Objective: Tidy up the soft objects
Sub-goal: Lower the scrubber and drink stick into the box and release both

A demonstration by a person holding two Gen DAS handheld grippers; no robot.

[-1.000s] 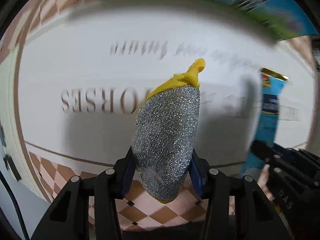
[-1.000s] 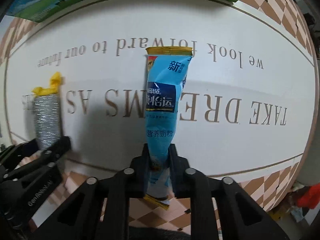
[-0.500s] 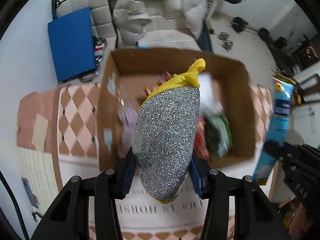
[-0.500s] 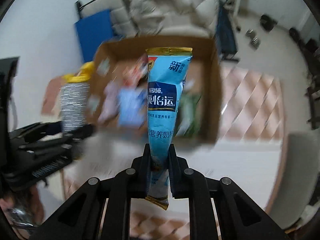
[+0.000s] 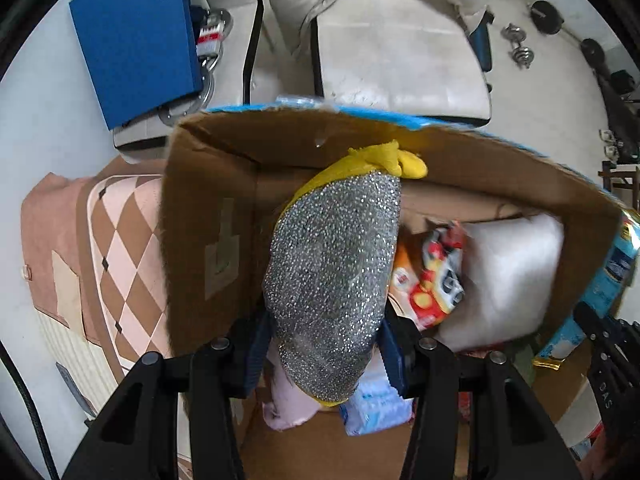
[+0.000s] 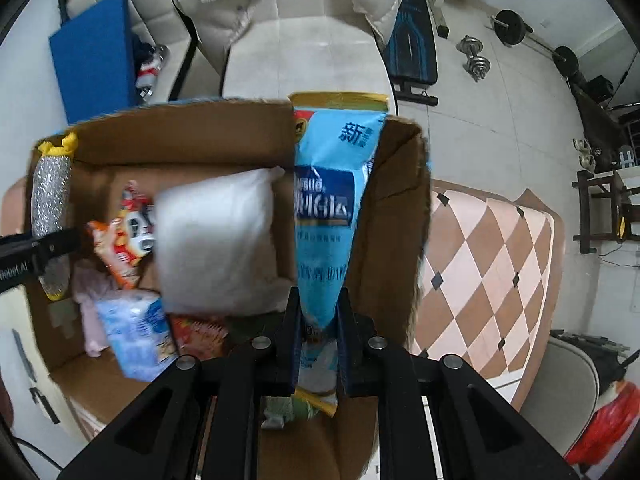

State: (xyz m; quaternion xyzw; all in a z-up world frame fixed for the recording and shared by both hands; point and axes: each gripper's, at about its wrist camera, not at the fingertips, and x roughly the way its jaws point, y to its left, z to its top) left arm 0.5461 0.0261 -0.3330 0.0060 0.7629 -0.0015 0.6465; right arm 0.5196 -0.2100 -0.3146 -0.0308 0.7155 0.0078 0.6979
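Observation:
My left gripper (image 5: 326,344) is shut on a silver glitter scrub sponge with yellow backing (image 5: 336,272), held over the left part of an open cardboard box (image 5: 204,216). My right gripper (image 6: 318,320) is shut on a light blue milk-powder pouch (image 6: 328,200), held over the right part of the same box (image 6: 396,232). The sponge also shows in the right wrist view (image 6: 50,200), and the pouch at the right edge of the left wrist view (image 5: 608,280). Inside the box lie a white pillow (image 6: 218,240), a red snack bag (image 5: 434,280), a pale blue packet (image 6: 136,332) and a pink cloth (image 5: 288,404).
The box stands on a checkered brown and pink mat (image 6: 488,264). Behind it are a white sofa (image 5: 400,64) and a blue pad (image 5: 136,36). Dumbbells (image 6: 476,60) and a bench lie on the floor at the right. A red bag (image 6: 604,428) is at the lower right.
Both grippers swung from the white lettered mat to above the open box and moved closer and lower over it. Both kept their hold.

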